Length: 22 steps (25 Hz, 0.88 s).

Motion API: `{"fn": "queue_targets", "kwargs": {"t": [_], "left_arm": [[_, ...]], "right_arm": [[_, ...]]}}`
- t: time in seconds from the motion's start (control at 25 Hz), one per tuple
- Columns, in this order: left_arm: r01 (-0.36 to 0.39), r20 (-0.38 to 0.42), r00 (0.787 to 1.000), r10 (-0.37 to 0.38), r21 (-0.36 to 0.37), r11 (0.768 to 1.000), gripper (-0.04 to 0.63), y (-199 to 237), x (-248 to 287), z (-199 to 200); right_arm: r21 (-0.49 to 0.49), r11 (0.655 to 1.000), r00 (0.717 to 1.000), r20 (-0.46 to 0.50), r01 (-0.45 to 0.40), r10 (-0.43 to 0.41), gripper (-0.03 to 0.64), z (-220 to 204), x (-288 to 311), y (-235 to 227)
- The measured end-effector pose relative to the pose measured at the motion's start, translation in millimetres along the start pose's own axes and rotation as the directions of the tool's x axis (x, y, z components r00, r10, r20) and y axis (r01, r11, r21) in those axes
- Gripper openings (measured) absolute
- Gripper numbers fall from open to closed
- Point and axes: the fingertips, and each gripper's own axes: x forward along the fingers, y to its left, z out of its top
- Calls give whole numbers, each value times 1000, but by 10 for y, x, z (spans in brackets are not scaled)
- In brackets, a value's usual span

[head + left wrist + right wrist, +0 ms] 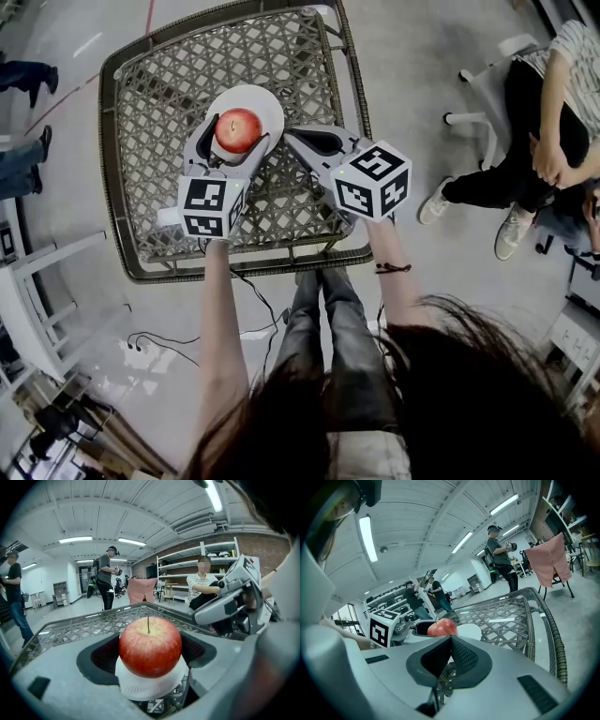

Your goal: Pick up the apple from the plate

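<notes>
The wicker table (114,187) carries a white plate (269,101) near its middle. The apple (238,129) rests on the plate, pinched by the left gripper (240,133). The right gripper (450,639) is held pressed together, empty, beside the plate. If lifted askew, the round apple could be squeezed out, or the light plate dragged along.
</notes>
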Motion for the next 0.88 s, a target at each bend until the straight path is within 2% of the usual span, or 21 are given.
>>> {"fn": "queue_targets", "kwargs": {"t": [0.88], "left_arm": [[-6,34,999,10,-110,994,408,-208,-561,400]], "right_arm": [[-49,999,1000,9,-3,3,9,409,-218,396]]}}
